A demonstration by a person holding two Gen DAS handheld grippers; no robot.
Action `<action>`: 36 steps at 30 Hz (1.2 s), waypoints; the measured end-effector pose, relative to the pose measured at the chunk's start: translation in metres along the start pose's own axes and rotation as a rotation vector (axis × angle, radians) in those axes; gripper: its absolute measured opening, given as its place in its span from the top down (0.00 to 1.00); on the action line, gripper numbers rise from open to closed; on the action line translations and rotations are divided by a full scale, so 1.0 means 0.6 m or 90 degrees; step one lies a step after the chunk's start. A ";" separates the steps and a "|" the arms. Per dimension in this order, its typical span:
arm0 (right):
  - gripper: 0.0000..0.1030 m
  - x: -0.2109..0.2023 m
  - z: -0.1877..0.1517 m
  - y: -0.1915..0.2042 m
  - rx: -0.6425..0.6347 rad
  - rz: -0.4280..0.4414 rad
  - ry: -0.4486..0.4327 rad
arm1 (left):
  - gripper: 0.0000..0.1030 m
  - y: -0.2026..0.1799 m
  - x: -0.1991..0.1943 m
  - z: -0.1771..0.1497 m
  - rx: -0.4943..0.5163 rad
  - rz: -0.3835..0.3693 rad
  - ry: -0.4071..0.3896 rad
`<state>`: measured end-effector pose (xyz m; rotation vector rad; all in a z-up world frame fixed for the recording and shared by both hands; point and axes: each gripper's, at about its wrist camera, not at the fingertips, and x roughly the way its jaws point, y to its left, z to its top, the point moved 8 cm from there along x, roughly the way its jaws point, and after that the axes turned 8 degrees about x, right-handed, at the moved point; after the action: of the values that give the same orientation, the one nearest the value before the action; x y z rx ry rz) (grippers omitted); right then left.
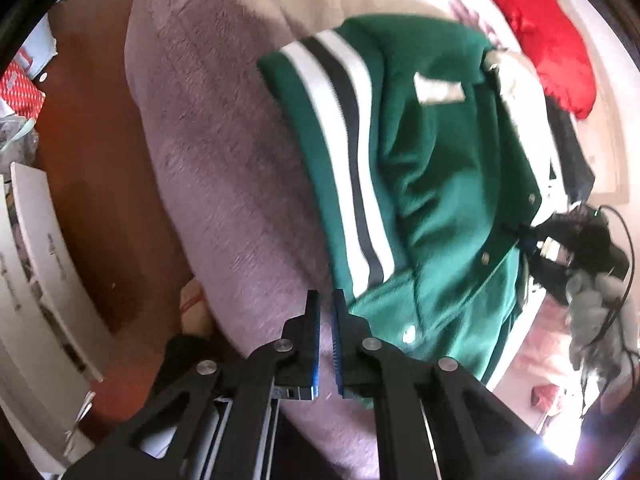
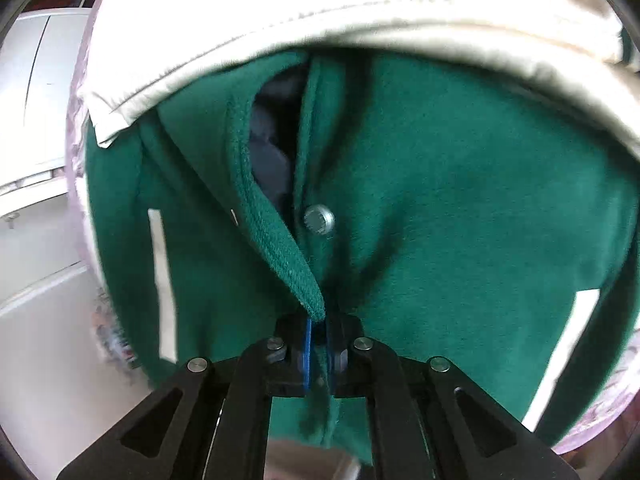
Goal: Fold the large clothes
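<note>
A green jacket point(image 1: 432, 168) with a white and dark striped hem lies on a mauve blanket point(image 1: 224, 160). At the jacket's near corner my left gripper point(image 1: 327, 320) has its blue pads almost together. Blanket shows through the slit, and the jacket's edge runs under the right finger. At the jacket's right edge my right gripper point(image 1: 524, 236) meets the buttoned front. In the right wrist view my right gripper point(image 2: 318, 322) is shut on the ribbed front edge of the green jacket point(image 2: 460, 220), just below a metal snap button point(image 2: 319, 219). Green cloth hangs under its pads.
A red cushion point(image 1: 548, 36) lies beyond the jacket. Cream fabric point(image 2: 320, 12) overlaps the jacket's far side. Left of the bed are a wooden floor point(image 1: 100, 184), white boards point(image 1: 36, 240) and a red patterned box point(image 1: 20, 92). A white cabinet point(image 2: 40, 120) stands left.
</note>
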<state>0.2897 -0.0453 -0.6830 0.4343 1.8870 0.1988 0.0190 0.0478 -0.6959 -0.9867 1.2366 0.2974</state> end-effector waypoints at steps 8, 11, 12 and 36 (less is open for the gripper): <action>0.46 -0.020 -0.032 -0.002 -0.026 0.041 0.024 | 0.34 0.089 -0.078 0.061 -0.048 -0.027 -0.080; 0.46 0.051 -0.088 -0.005 0.006 0.043 0.078 | 0.35 0.123 -0.070 0.112 -0.099 -0.030 -0.102; 0.45 0.081 -0.104 -0.007 0.021 0.045 0.097 | 0.34 0.131 -0.070 0.127 -0.113 -0.034 -0.113; 0.95 0.037 -0.121 -0.046 0.018 0.044 -0.010 | 1.00 0.129 -0.077 0.253 -0.137 -0.050 -0.217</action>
<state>0.2096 -0.0569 -0.6861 0.5198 1.8625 0.2143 0.0492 0.2213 -0.6917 -1.1132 0.8654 0.5223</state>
